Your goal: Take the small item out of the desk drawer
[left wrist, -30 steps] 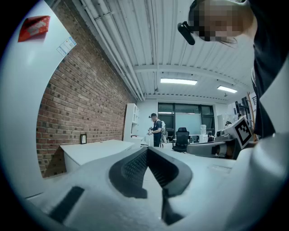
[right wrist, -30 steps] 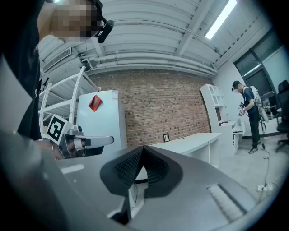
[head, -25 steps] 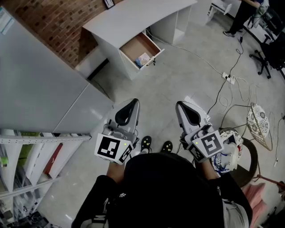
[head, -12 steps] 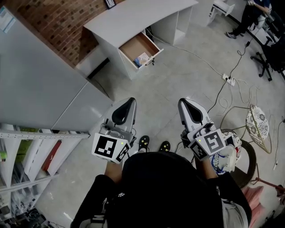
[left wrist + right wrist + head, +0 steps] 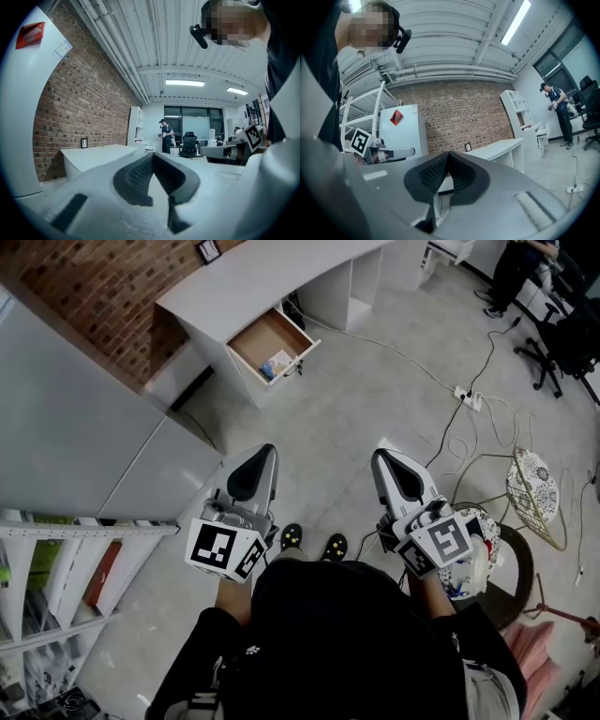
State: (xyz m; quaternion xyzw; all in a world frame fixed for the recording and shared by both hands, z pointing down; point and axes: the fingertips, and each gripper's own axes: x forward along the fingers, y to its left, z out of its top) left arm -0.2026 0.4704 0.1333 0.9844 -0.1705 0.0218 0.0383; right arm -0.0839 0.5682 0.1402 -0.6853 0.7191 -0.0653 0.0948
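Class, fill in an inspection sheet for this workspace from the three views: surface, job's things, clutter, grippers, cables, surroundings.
Surface: long white desk top, bare apart from a small dark picture frame at its back edge.
Job's things: wood-lined desk drawer is pulled open; small pale packet lies near its front end.
Clutter: round patterned wire chair on the person's right.
Grippers: left gripper and right gripper are both shut and empty, held over the floor, well short of the drawer.
Cables: white power strip with leads trailing over the grey floor.
Surroundings: red brick wall; another person standing far off.
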